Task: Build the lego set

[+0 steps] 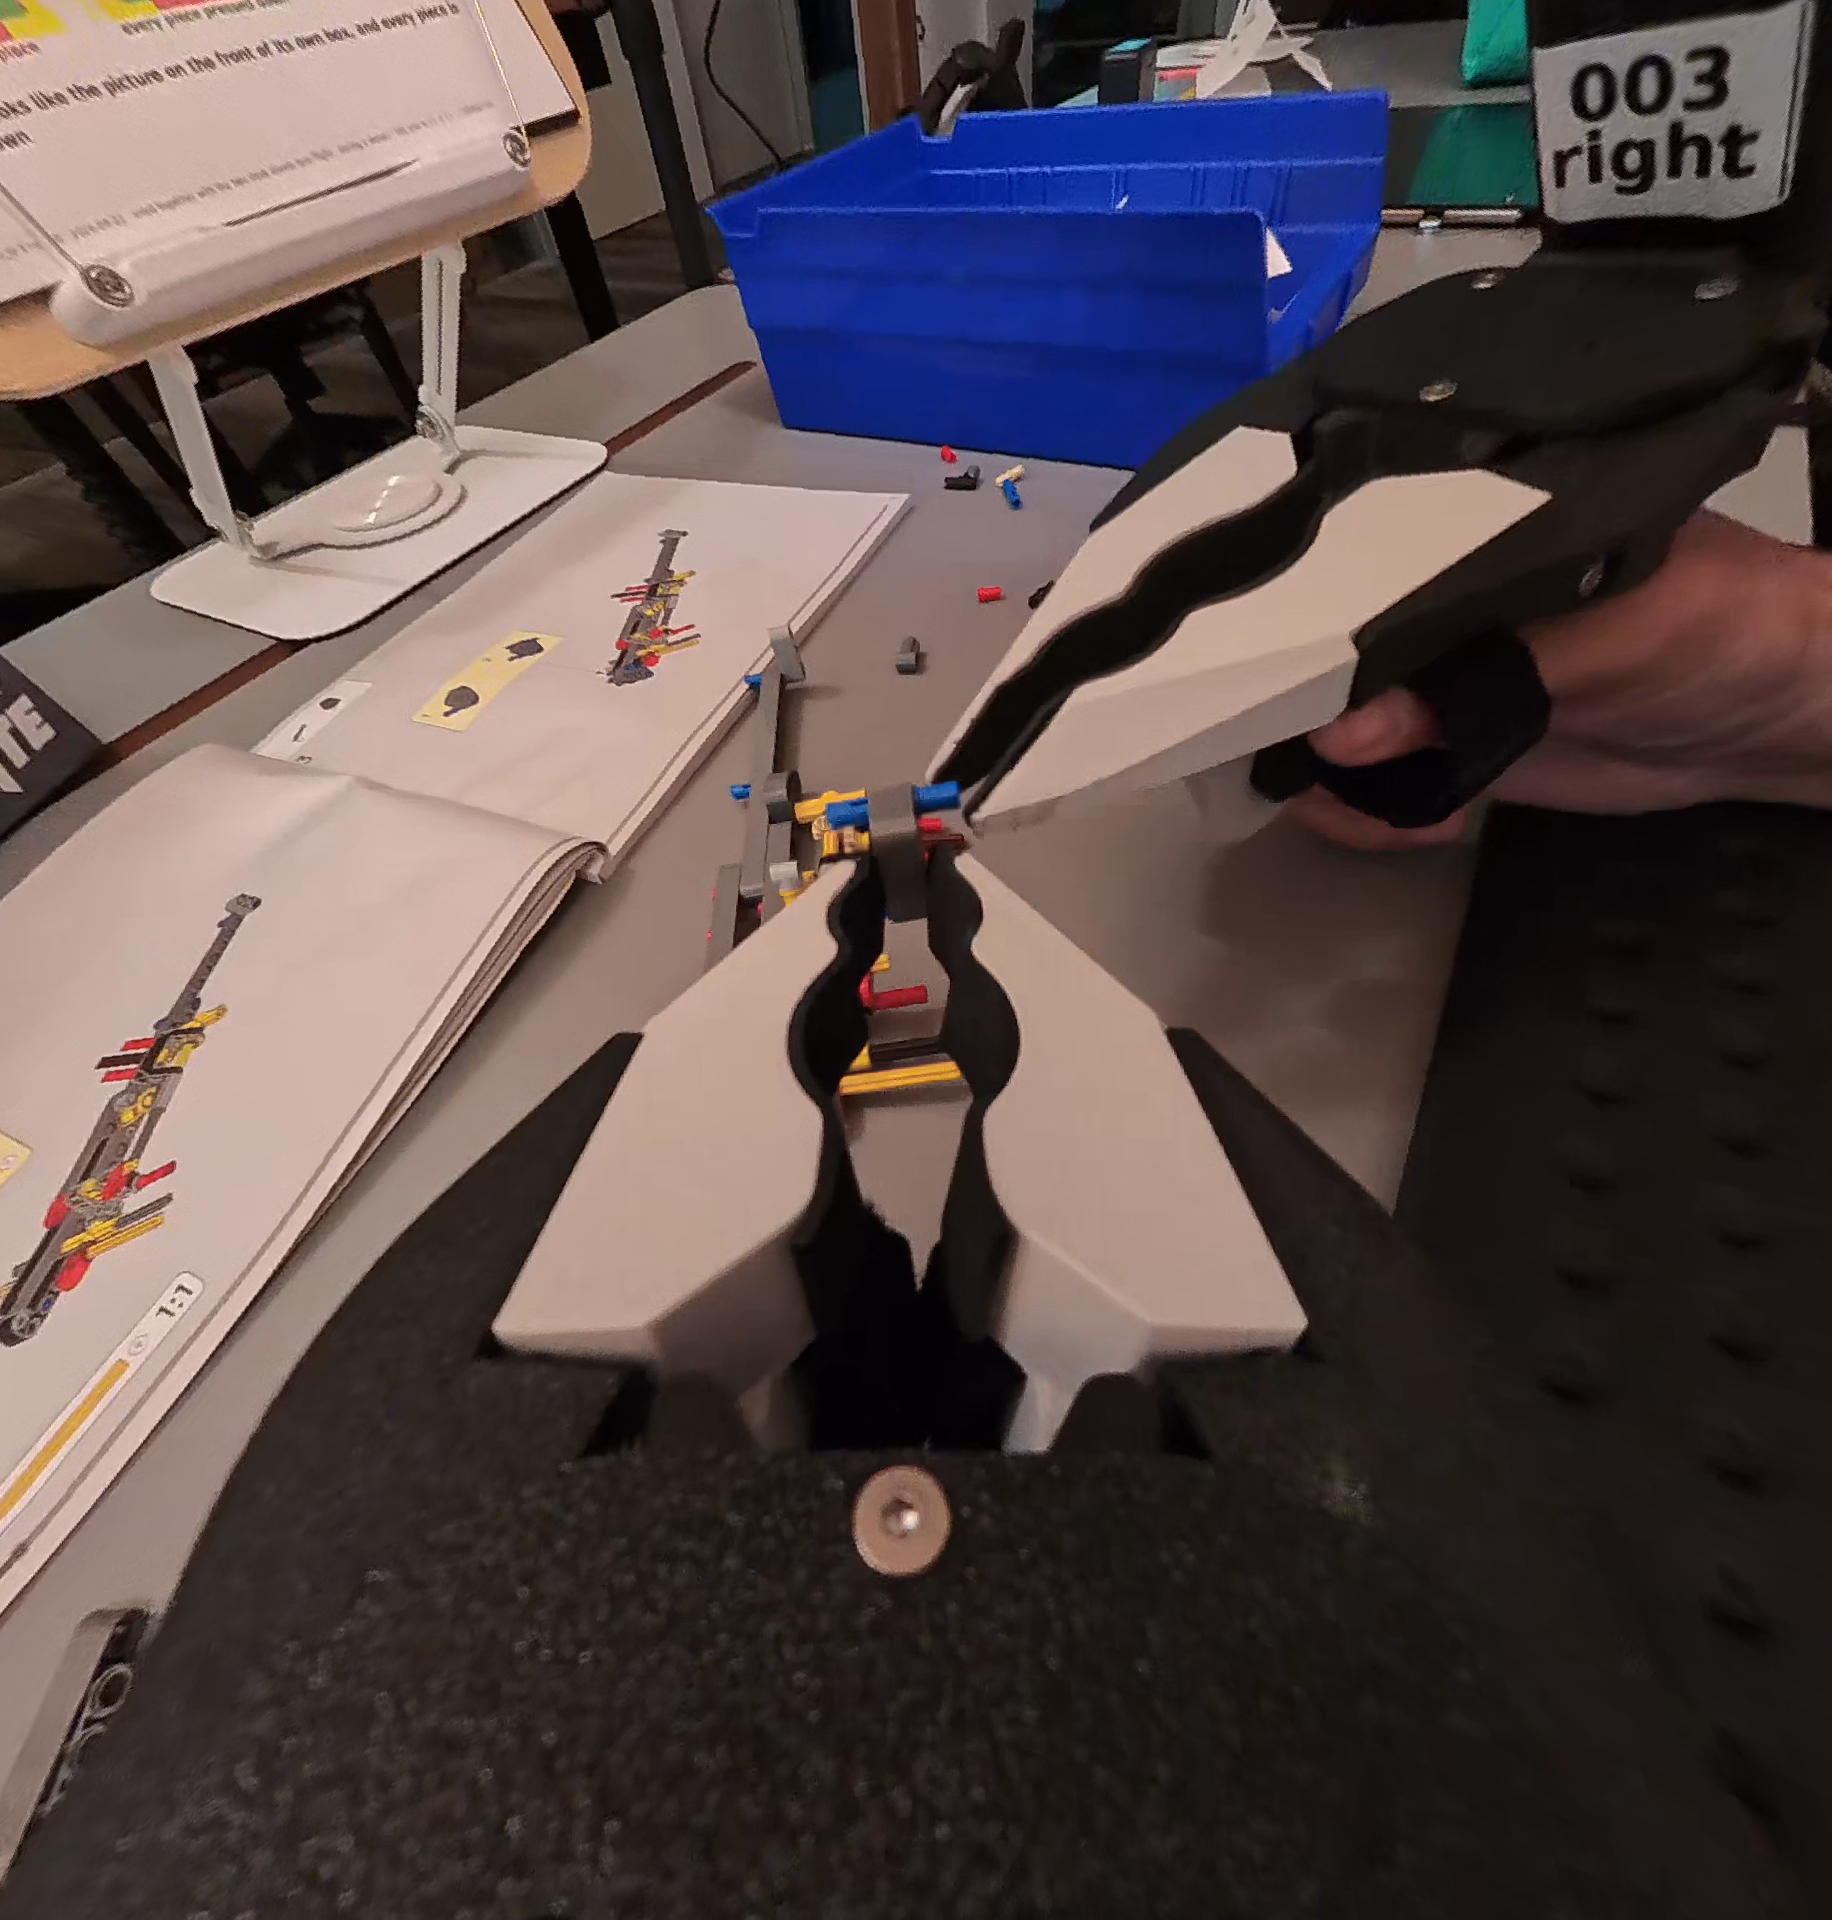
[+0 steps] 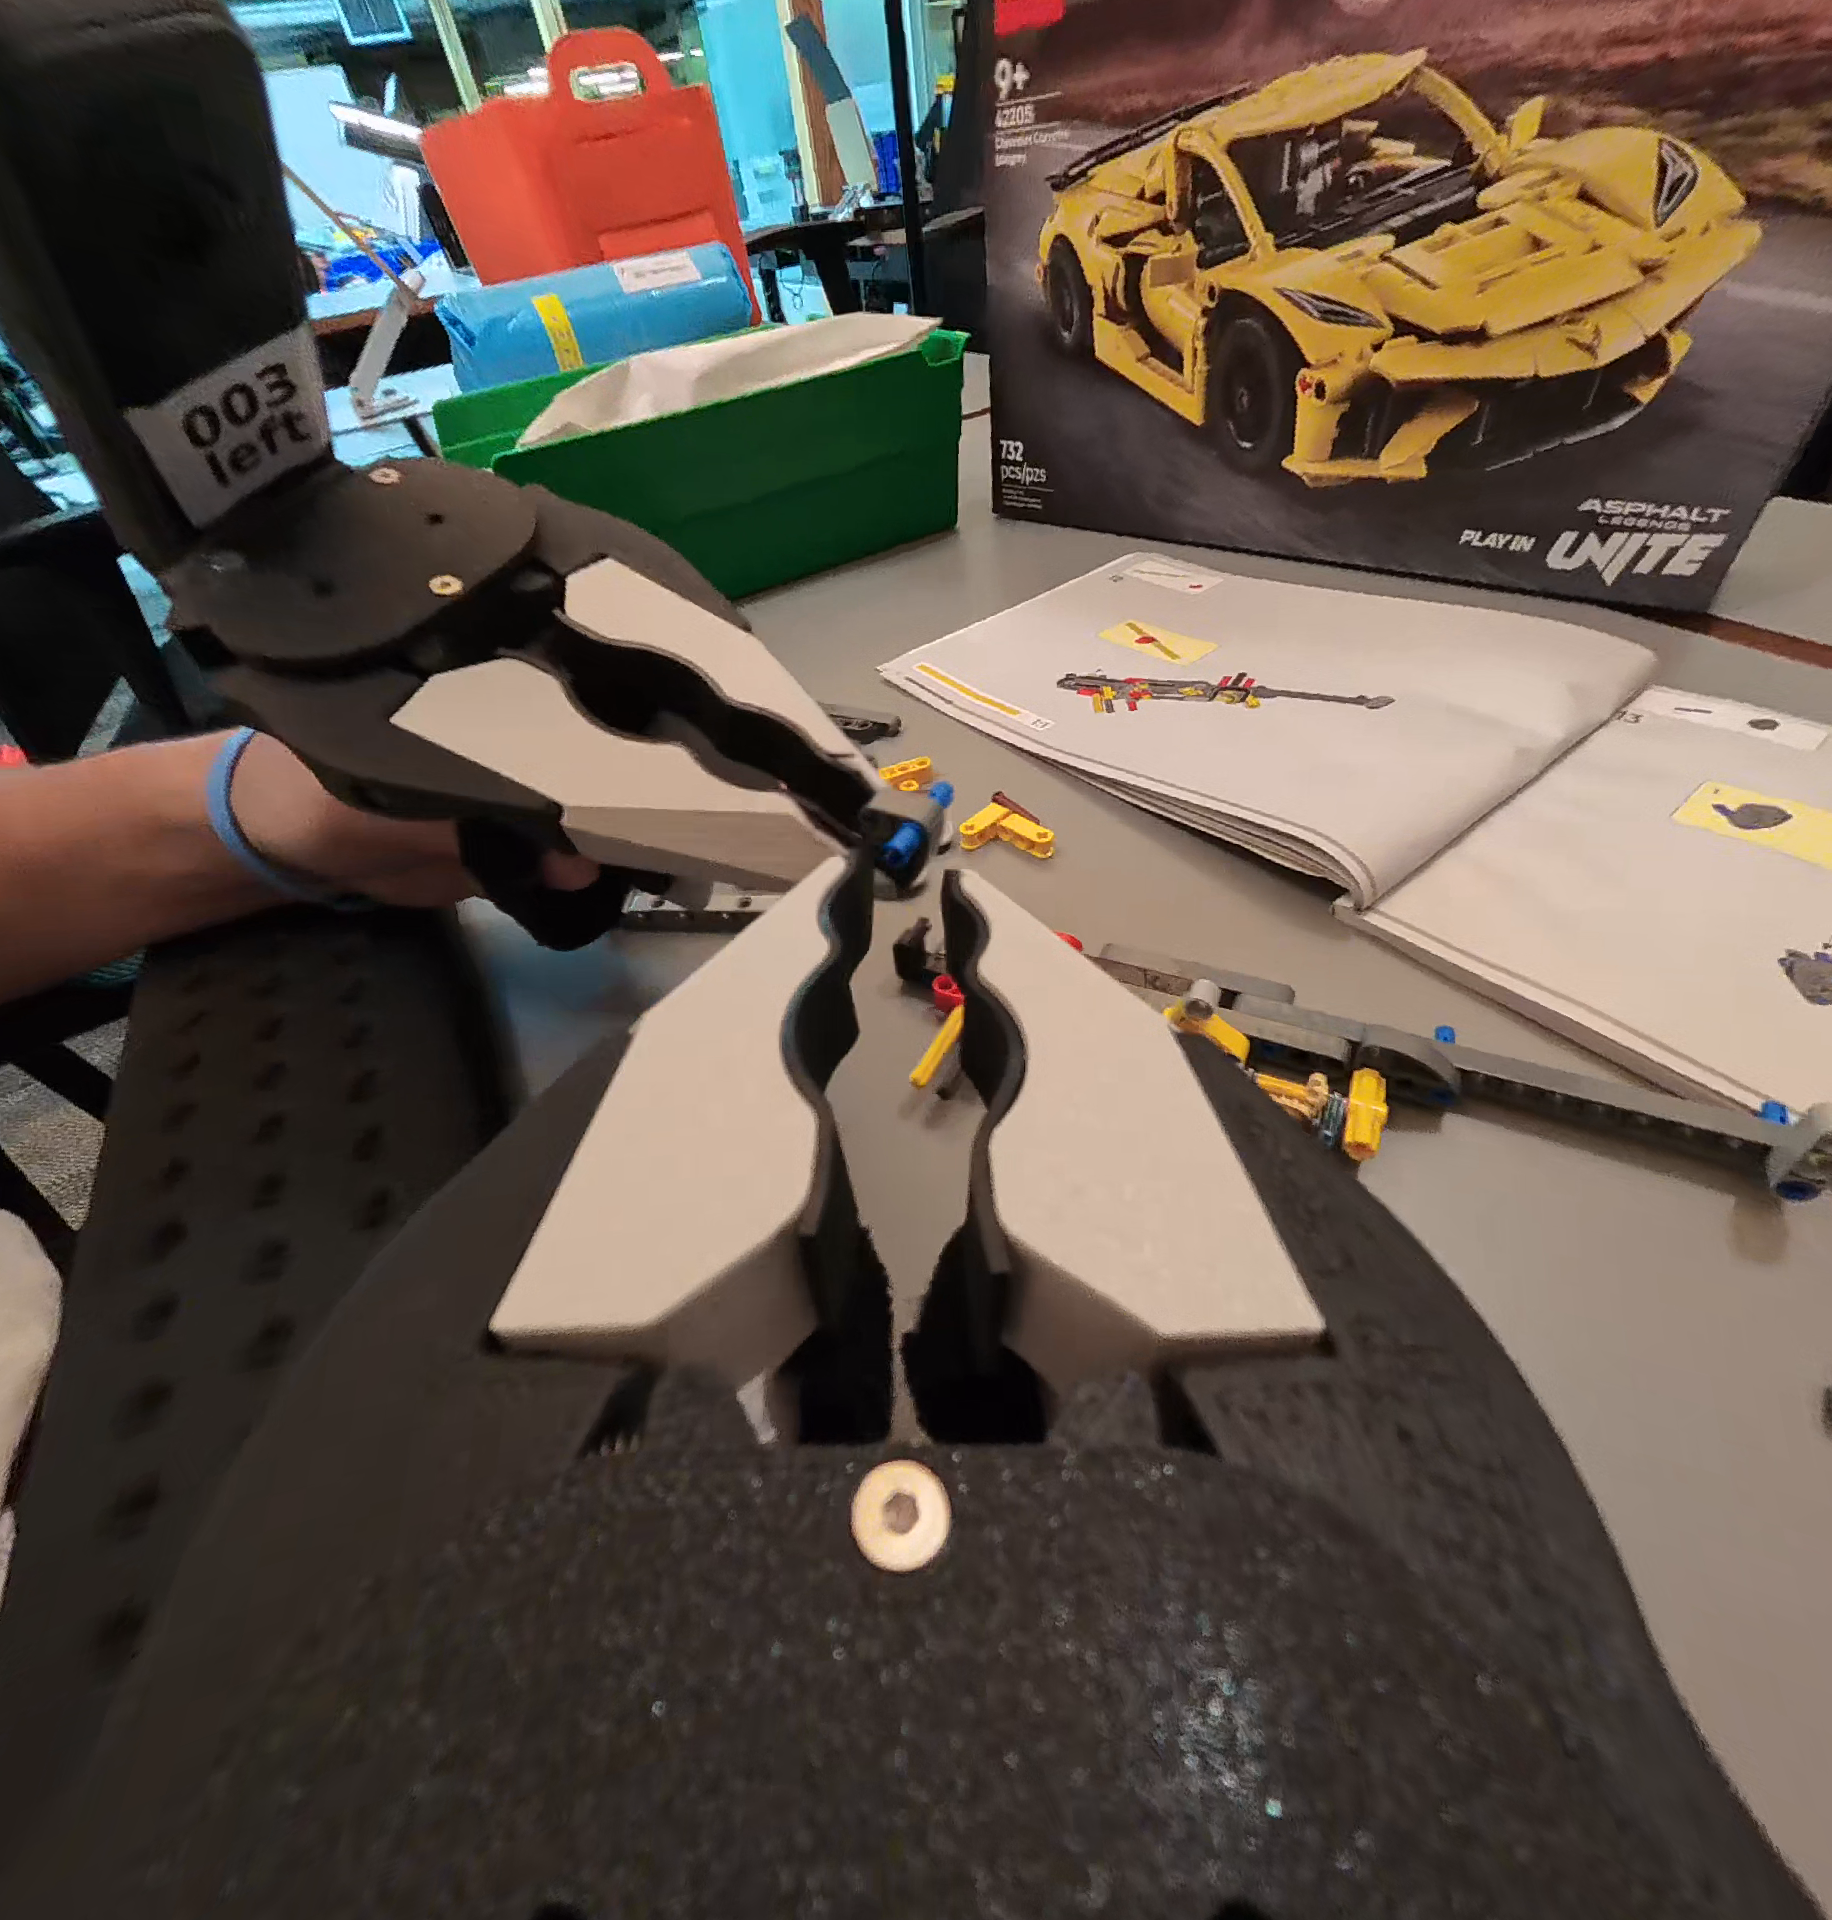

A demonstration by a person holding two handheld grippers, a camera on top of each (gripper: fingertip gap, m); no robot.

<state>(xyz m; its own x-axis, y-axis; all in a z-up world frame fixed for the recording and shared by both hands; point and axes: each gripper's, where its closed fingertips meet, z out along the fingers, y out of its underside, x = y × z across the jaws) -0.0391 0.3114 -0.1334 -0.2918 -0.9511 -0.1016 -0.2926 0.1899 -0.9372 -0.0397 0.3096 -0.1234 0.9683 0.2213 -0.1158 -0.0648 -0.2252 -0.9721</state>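
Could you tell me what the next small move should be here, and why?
Probably ease the right claw inward to press the blue pin deeper into the grey connector. The left claw is clamped on that connector and holds it above the table, while the right claw's tips sit at the pin's protruding end, so the pin looks only partly seated.

Blue bin at the far tabletop edge. Green bin holding white paper; orange bag behind it.
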